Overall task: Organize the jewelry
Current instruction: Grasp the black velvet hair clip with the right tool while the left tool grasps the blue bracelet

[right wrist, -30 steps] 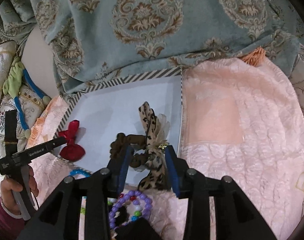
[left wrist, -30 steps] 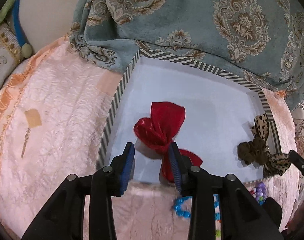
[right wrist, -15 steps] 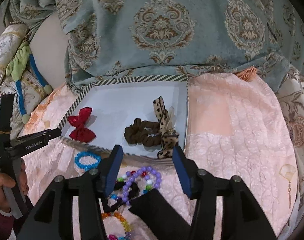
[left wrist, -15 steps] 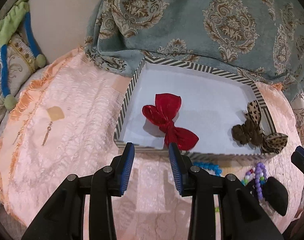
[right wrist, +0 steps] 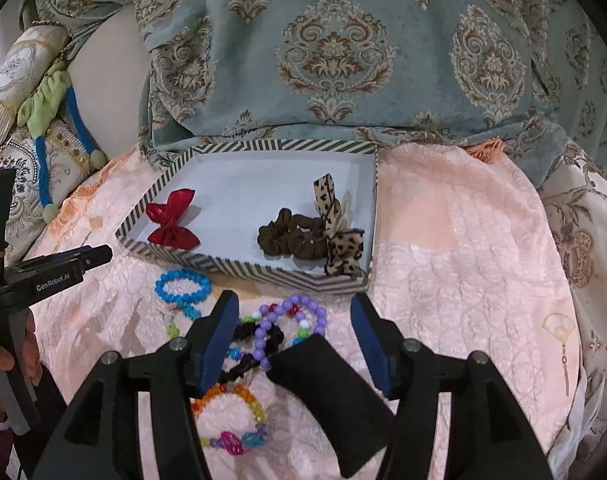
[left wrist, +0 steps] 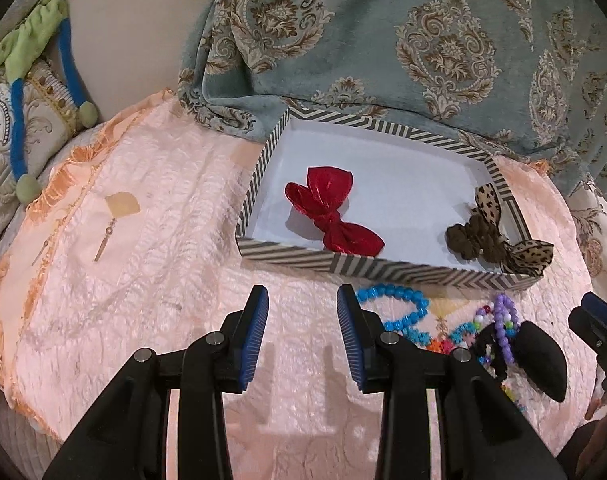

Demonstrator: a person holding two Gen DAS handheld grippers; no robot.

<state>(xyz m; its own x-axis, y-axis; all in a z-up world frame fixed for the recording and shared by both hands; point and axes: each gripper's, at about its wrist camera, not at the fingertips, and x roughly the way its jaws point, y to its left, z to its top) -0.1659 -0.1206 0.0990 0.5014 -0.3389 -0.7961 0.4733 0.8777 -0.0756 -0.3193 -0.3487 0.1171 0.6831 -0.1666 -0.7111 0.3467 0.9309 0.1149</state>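
Observation:
A striped box [left wrist: 343, 266] [right wrist: 263, 274] lies on the pink cloth. In it lie a red bow [left wrist: 331, 210] [right wrist: 171, 222] and a brown scrunchie with a leopard bow [left wrist: 487, 232] [right wrist: 311, 236]. In front of the box lie a blue bead bracelet [left wrist: 395, 308] [right wrist: 182, 288], a purple bead bracelet [right wrist: 287, 320] [left wrist: 503, 328], a black hair tie [right wrist: 249, 354], a rainbow bracelet [right wrist: 231, 416] and a black flat piece [right wrist: 335, 392] [left wrist: 539, 358]. My left gripper [left wrist: 302, 334] is open and empty, short of the box. My right gripper [right wrist: 295, 336] is open above the bracelets.
A teal patterned blanket [right wrist: 343, 52] hangs behind the box. Cushions and a green and blue cord [left wrist: 31, 80] are at the left. Small gold earrings on cards lie on the cloth at the left [left wrist: 115, 216] and at the right [right wrist: 559, 336].
Both grippers let go of their bows inside the box and drew back toward me. The right jaws opened wider.

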